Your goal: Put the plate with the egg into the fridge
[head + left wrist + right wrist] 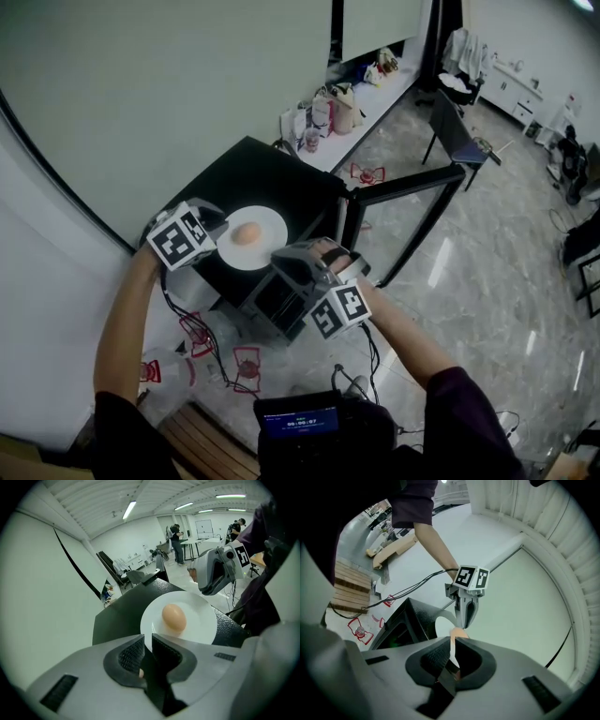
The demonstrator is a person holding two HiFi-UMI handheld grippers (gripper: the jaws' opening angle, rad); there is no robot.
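A white plate with a brown egg on it is over the top of the black mini fridge. I cannot tell whether it rests there. My left gripper is shut on the plate's left rim, and my right gripper is shut on its near right rim. In the left gripper view the plate and egg lie just past the shut jaws, with the right gripper opposite. In the right gripper view the plate's thin edge runs between the shut jaws, facing the left gripper.
The fridge's glass door stands open to the right, and its dark inside faces me below the plate. A long table with bags and a chair stand behind. Cables and red-marked items lie on the floor near my feet.
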